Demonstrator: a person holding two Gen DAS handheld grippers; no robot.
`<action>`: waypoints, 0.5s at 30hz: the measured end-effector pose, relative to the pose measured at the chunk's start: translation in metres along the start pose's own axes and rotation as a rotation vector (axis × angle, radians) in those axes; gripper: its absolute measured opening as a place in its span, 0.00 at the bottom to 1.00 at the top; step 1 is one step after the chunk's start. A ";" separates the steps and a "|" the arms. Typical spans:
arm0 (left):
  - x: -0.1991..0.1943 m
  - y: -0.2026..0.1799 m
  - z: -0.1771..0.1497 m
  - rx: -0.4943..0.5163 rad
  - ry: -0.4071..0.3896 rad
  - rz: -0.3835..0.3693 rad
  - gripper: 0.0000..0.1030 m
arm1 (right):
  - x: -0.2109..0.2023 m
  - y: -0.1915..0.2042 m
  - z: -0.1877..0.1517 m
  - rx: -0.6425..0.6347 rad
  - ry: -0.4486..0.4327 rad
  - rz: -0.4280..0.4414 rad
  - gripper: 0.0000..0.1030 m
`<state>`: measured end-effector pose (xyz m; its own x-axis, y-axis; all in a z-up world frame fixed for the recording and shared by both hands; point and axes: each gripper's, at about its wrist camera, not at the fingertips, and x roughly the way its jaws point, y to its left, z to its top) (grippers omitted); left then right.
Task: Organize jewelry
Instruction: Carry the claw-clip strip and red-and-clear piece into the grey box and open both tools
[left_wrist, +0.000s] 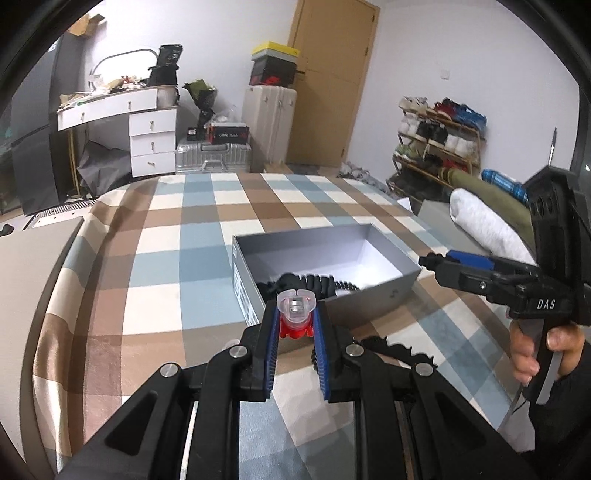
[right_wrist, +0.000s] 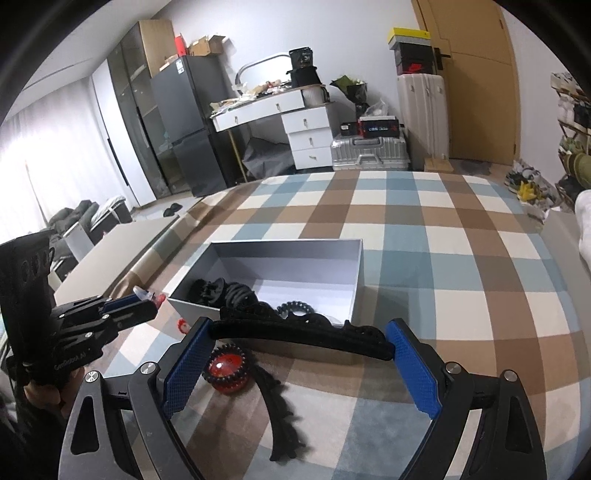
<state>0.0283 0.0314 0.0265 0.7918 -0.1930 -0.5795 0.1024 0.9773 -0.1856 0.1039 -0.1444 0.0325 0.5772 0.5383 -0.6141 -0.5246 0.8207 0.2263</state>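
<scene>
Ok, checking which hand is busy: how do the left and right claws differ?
The left claw is shut on a small clear-and-red clip; the right claw is spread wide, gripping nothing. The left claw hangs by the grey box; the right claw is over a black headband. Both have blue pads.

On my right gripper, seen from my left camera, I read "DAS" in white on its black body. My left gripper carries white lettering on its body too, too blurred to read. Labels on the box and the far boxes stay illegible.
</scene>
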 end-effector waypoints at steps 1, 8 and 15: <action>0.000 0.001 0.001 -0.005 -0.006 0.004 0.13 | 0.000 -0.001 0.001 0.006 -0.007 0.000 0.91; 0.010 0.003 0.012 -0.036 -0.009 0.010 0.13 | -0.004 -0.007 0.015 0.042 -0.042 0.026 0.91; 0.012 -0.001 0.024 -0.025 -0.018 0.023 0.12 | -0.002 -0.010 0.019 0.046 -0.040 0.043 0.91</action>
<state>0.0524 0.0300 0.0385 0.8047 -0.1682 -0.5693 0.0687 0.9790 -0.1921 0.1196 -0.1502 0.0461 0.5795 0.5800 -0.5725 -0.5208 0.8039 0.2873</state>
